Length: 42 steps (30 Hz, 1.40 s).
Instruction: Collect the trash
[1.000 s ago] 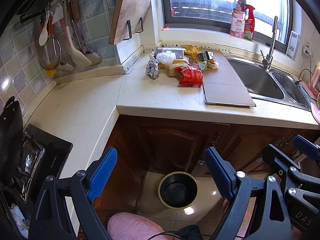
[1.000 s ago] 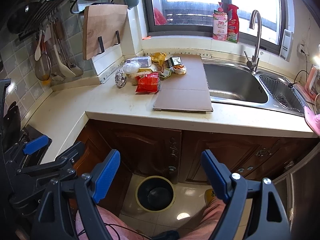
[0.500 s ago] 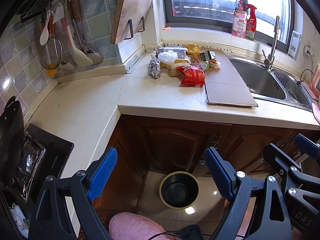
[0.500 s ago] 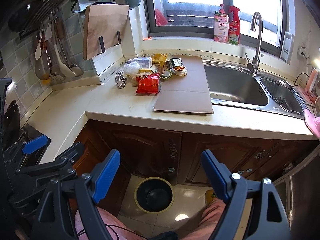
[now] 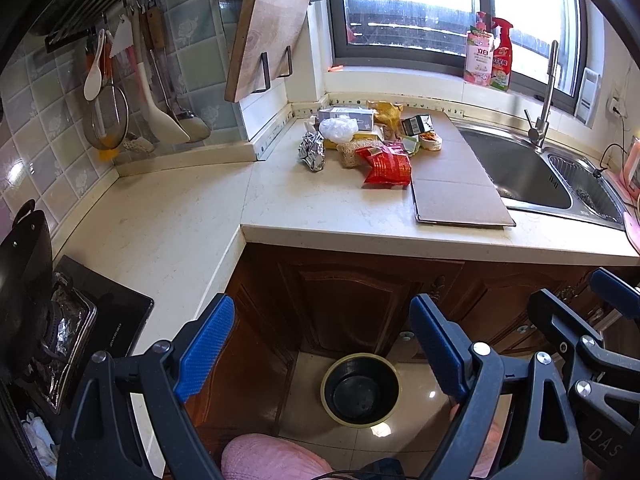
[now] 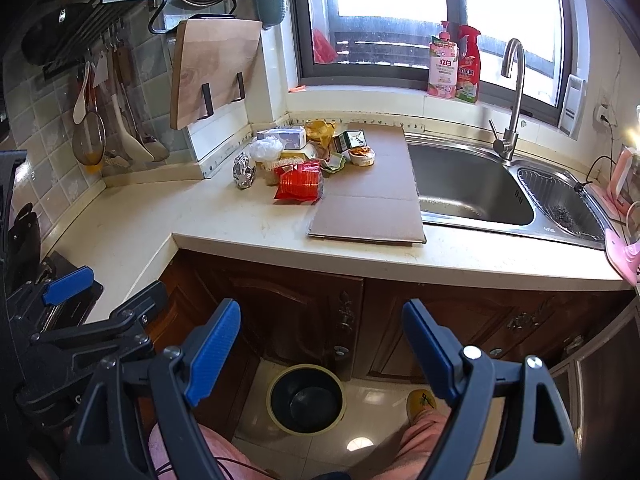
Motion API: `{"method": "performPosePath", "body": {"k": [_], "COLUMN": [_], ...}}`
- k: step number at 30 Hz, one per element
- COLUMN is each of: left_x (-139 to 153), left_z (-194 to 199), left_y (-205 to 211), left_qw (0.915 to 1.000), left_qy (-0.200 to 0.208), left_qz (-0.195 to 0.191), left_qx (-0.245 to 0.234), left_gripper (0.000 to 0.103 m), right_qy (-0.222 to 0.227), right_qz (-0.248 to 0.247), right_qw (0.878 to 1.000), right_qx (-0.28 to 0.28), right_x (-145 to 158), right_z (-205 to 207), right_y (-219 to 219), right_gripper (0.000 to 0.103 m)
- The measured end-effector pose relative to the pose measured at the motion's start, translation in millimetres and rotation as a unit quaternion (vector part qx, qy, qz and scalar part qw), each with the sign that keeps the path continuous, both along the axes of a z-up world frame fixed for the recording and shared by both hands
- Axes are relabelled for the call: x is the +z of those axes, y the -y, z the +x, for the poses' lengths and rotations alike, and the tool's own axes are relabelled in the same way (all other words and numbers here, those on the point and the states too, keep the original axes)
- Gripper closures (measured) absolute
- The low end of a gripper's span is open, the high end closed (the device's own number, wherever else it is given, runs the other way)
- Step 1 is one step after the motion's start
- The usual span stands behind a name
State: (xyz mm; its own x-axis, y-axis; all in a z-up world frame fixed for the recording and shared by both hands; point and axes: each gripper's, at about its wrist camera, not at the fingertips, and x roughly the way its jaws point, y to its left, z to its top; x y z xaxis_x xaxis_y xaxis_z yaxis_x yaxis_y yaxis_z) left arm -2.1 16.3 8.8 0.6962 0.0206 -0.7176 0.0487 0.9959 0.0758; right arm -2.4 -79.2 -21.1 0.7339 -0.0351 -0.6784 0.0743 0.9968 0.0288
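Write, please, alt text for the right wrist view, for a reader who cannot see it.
The open right gripper hangs empty above a dark trash bin on the floor before wooden cabinets. On the counter lies a pile of trash, with a red packet and a foil ball, beside flat cardboard and a sink.

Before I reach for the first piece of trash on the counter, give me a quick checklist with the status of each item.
1. Left gripper open with nothing between the fingers: ok.
2. Right gripper open with nothing between the fingers: ok.
3. Trash bin on the floor below the counter, mouth uncovered: ok.
4. Trash pile reachable: red snack bag lies at the near edge of the pile, nothing on top of it: ok.
5. Foil ball sits apart at the pile's left: ok.
6. Whether the small food tub on the cardboard sheet would spill: cannot tell.
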Motion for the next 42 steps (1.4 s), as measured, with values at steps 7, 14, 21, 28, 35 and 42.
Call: {"method": "performPosePath", "body": {"k": [7, 14, 21, 28, 35, 42], "left_x": [3.9, 5.2, 9.6, 15.8, 26.8, 36.2], "left_z": [-2.6, -6.5, -9.2, -13.6, -7.7, 26.4], "left_y": [-3.8, -5.2, -7.4, -10.7, -17.6, -22.7], "left_qw": [1.0000, 0.9999, 0.9997, 0.9992, 0.9978, 0.9957], "left_qy": [0.007, 0.013, 0.024, 0.036, 0.044, 0.016], "left_qz": [-0.002, -0.004, -0.011, -0.019, -0.044, -0.077], "left_qx": [0.004, 0.005, 0.001, -0.003, -0.020, -0.049], "left_gripper": [0.015, 0.015, 0.015, 0.015, 0.015, 0.015], "right_qy": [0.006, 0.011, 0.015, 0.017, 0.019, 0.031], "right_qz": [-0.001, -0.004, -0.006, -0.010, -0.014, -0.027], "right_qw": [1.000, 1.000, 1.000, 1.000, 1.000, 0.999], "right_qx": [0.002, 0.002, -0.001, -0.001, 0.002, 0.008], "right_x": [1.6, 3.7, 6.9, 11.1, 19.7, 36.5], "right_z": [-2.0, -4.9, -8.4, -10.0, -2.8, 23.9], "right_y": [-3.2, -5.6, -4.4, -7.1, -8.9, -4.5], "right_gripper": [0.019, 0.019, 0.019, 0.019, 0.019, 0.019]}}
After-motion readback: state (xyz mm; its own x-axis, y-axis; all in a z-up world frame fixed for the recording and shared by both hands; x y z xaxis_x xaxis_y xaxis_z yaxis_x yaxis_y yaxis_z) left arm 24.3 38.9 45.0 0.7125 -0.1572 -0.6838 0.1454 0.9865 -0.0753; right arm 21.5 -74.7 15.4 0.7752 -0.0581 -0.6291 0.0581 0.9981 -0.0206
